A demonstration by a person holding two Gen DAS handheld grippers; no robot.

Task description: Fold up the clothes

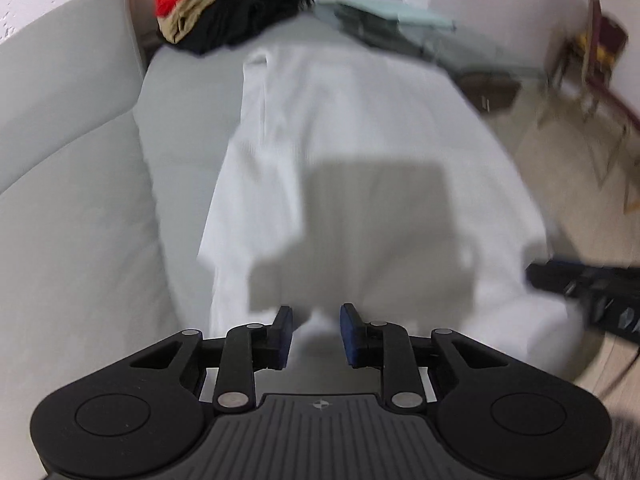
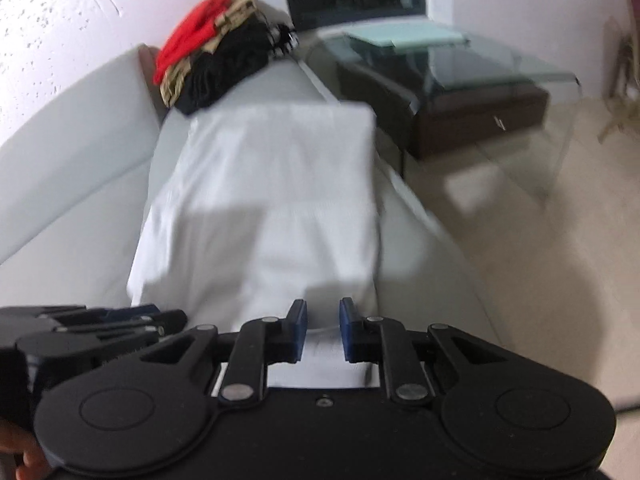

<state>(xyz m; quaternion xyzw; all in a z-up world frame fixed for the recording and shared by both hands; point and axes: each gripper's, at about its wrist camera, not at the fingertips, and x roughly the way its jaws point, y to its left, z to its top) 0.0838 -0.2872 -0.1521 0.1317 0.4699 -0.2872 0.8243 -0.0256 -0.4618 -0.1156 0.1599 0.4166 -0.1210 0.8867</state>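
Observation:
A white garment (image 1: 352, 152) lies spread along the light grey sofa seat (image 1: 176, 92), blurred by motion; it also shows in the right wrist view (image 2: 272, 184). My left gripper (image 1: 316, 334) is open and empty just above the garment's near edge. My right gripper (image 2: 323, 330) is open a little with a fold of the white cloth seen between and below its pads; no grip shows. The right gripper appears at the right edge of the left wrist view (image 1: 592, 292), the left one at the left edge of the right wrist view (image 2: 92, 332).
A pile of red, tan and black clothes (image 1: 228, 4) sits at the far end of the sofa (image 2: 216, 52). The sofa back (image 1: 60, 120) rises on the left. A glass table (image 2: 452, 68) over a dark cabinet stands to the right on a pale tiled floor (image 2: 540, 240).

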